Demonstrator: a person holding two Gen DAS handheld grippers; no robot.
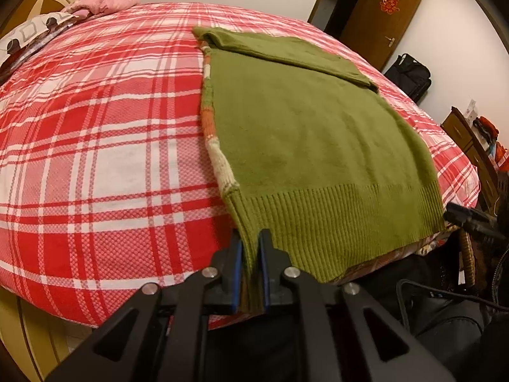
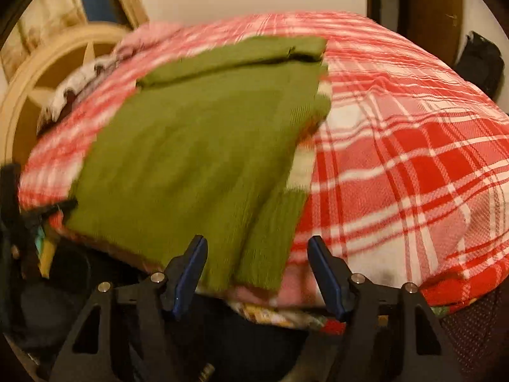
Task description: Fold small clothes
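Big plaid bed (image 1: 95, 127), green sweater (image 1: 302, 133) lying flat on it, hem at the near edge. Left claw (image 1: 251, 248) is clamped on the ribbed hem corner; right claw (image 2: 257, 254) sits apart, hem between its pads, ungripped. I'd grab that corner first, then lift both evenly.

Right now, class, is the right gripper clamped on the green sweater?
No, the right gripper stands open, its pads clear of the green sweater.

A home bedroom: plaid-covered bed (image 1: 95, 127), pillows (image 1: 101, 1)
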